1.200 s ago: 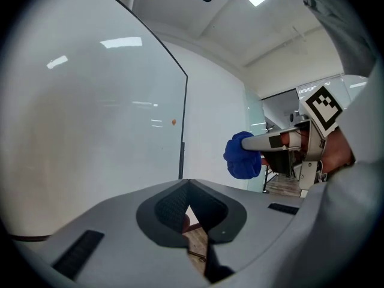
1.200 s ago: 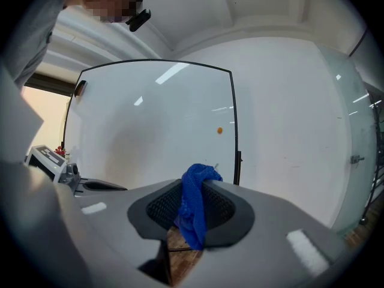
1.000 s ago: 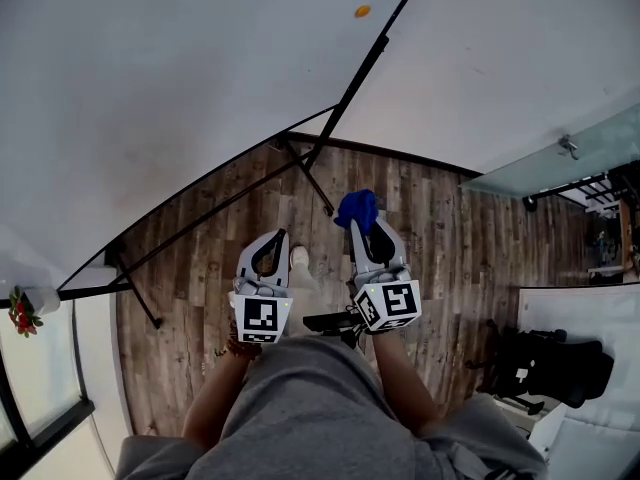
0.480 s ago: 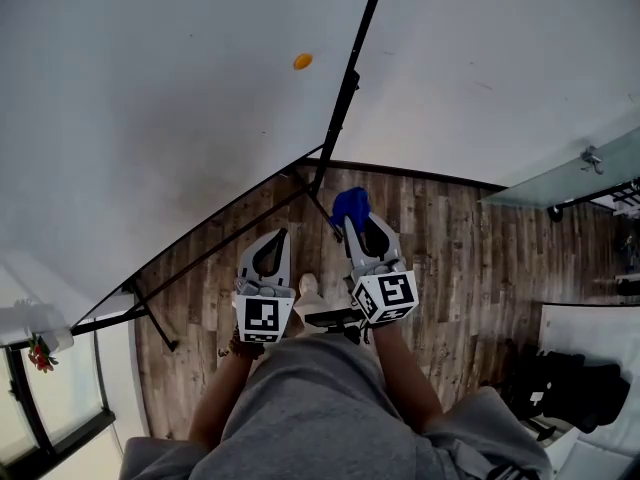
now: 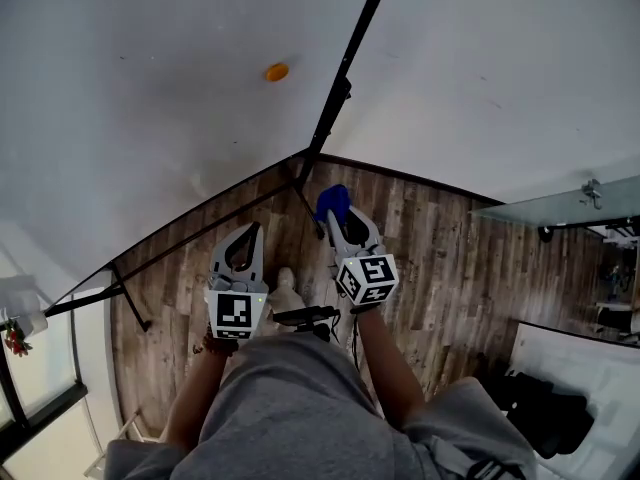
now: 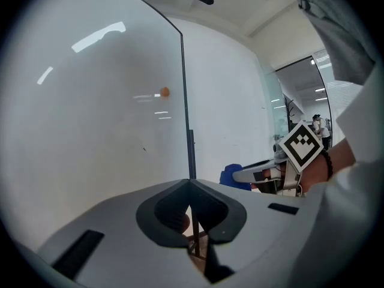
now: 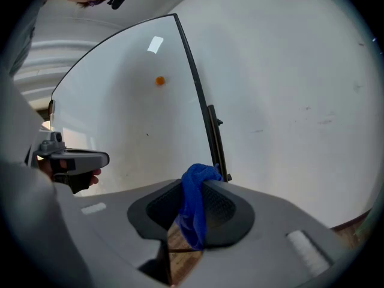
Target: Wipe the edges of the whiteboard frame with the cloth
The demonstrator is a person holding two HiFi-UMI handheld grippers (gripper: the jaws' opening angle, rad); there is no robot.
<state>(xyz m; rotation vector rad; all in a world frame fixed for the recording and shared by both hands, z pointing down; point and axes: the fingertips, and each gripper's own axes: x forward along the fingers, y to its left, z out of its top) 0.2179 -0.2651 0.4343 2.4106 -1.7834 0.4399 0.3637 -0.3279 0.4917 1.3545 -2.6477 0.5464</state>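
Both tongs closed: right tongs (image 7: 193, 183) pinching cloth (image 7: 193, 221), near frame (image 7: 187, 59) at 12 o'clock; left tongs (image 6: 189, 185) on nothing. Risk of cloth snagging on bracket (image 7: 215, 137), slipping from pinch under drag.

floor (image 5: 440, 248): wood planks | wall (image 5: 520, 78): white | orange dot (image 5: 276, 71), upper left | glass partition (image 5: 570, 206), right
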